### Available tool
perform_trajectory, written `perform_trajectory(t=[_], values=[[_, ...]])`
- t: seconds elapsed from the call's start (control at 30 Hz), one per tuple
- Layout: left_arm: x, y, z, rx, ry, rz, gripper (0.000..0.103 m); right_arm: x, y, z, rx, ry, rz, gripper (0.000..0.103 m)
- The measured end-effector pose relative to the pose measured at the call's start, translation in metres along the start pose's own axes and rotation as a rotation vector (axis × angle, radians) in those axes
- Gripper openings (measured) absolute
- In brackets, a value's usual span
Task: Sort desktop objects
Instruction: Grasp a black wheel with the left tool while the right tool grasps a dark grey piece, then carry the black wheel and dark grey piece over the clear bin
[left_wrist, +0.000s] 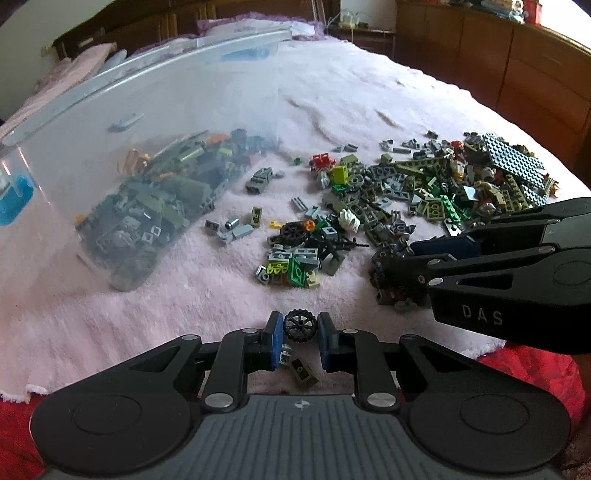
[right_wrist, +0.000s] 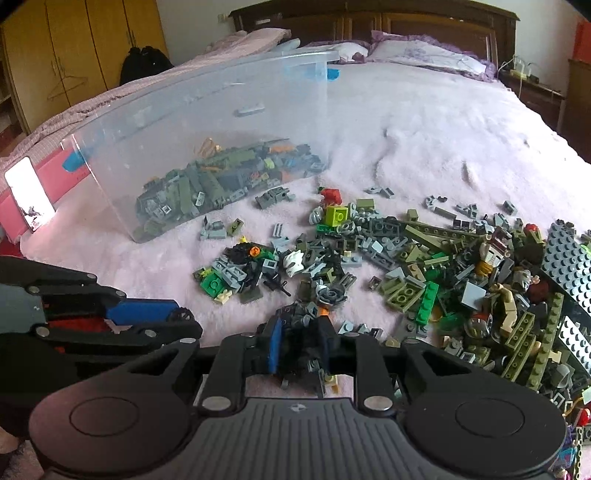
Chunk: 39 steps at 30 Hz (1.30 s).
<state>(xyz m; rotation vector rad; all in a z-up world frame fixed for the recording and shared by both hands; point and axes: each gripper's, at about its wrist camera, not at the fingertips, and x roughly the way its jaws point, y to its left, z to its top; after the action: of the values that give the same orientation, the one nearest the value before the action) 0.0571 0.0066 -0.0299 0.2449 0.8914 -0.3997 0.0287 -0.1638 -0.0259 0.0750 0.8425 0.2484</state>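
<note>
A: What takes up most of the scene?

B: A bed under a pale pink blanket, and on its left a clear plastic bin whose floor is already covered with green and grey bricks.

A: And beside the bin?

B: A broad pile of loose bricks spreads over the blanket to the right of it, a dark studded baseplate at its far right edge, and a smaller heap lies between pile and bin.

A: What is the right gripper doing?

B: Its blue-padded fingers are narrowed around a dark grey clump of bricks at the pile's near edge, pressing it from both sides.

A: And the left gripper?

B: It sits near the blanket's front edge, well apart from the bin. Its fingers are closed most of the way on a small black wheel, each pad touching the tyre. An olive brick lies just beneath.
</note>
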Motion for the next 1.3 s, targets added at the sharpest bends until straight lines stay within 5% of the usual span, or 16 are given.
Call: perform_trajectory(t=[1.3], values=[[-0.046, 0.011, 0.039, -0.056, -0.115, 0.019, 0.022, -0.051, 0.005, 0.032, -0.007, -0.126, 0.024, 0.02]])
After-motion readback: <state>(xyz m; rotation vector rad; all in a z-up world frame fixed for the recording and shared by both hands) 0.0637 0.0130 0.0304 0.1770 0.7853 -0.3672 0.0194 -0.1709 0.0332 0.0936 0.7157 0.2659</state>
